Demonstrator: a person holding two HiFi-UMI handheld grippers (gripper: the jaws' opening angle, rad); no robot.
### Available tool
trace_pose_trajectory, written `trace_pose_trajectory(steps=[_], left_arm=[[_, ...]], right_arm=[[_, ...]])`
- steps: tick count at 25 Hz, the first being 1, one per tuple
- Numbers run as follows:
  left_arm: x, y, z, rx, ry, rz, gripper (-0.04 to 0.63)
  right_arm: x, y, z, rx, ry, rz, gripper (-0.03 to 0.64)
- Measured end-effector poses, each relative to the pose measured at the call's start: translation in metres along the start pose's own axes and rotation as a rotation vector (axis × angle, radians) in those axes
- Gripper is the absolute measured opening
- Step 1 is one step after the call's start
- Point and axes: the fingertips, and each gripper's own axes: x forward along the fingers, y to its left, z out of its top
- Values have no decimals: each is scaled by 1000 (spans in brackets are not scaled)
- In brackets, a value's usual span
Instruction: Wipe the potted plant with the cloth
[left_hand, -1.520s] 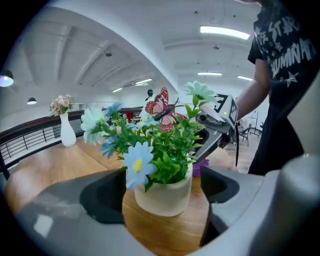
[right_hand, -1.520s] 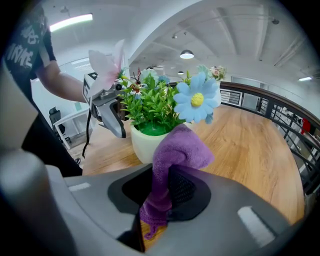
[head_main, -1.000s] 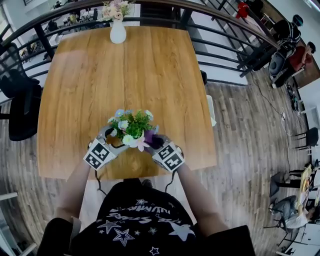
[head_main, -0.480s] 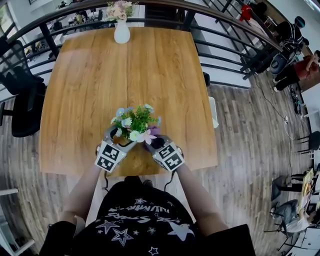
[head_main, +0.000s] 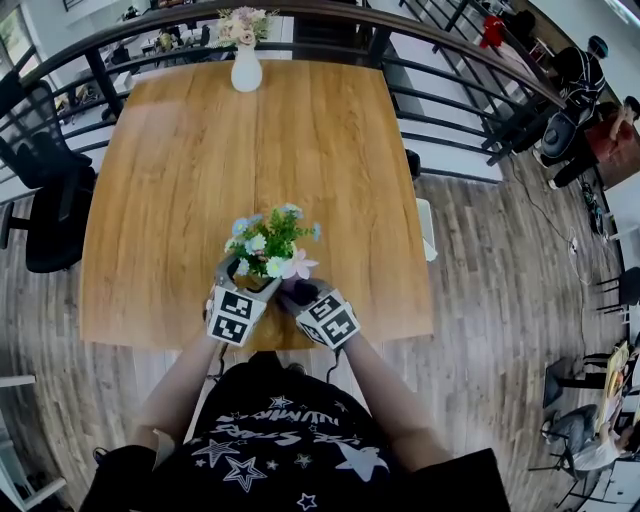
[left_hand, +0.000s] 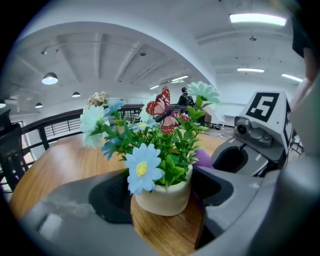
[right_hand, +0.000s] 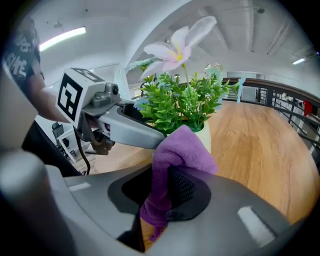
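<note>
A small white pot (left_hand: 162, 199) of green leaves and pale artificial flowers, the potted plant (head_main: 268, 243), stands near the front edge of the wooden table (head_main: 300, 150). My left gripper (head_main: 250, 276) reaches in from the left, and its wide-set jaws hold the pot's sides. My right gripper (head_main: 294, 291) comes in from the right, shut on a purple cloth (right_hand: 182, 150). The cloth's bunched top lies against the pot's side (right_hand: 205, 134), just under the leaves. In the left gripper view the cloth (left_hand: 202, 158) peeks out behind the pot.
A white vase of flowers (head_main: 246, 70) stands at the table's far edge. A dark metal railing (head_main: 450, 70) runs behind and to the right of the table. A black chair (head_main: 45, 200) sits to the left. The person's body is close against the front edge.
The left gripper has rolled and drawn in towards the right one, so the two marker cubes sit closer together. The right gripper with the cloth has shifted slightly left along the pot.
</note>
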Motion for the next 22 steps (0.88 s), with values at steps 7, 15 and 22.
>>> trace_pose_trajectory(steps=[7, 15, 22], left_arm=[[-1, -2, 0, -26, 24, 32, 379], [-4, -11, -2, -14, 50, 12, 379], [-14, -30, -7, -17, 69, -71, 379]], right_arm=[[0, 5, 0, 30, -8, 17, 80], [-5, -4, -2, 26, 1, -19, 80], [-12, -28, -3, 34, 12, -85, 80]])
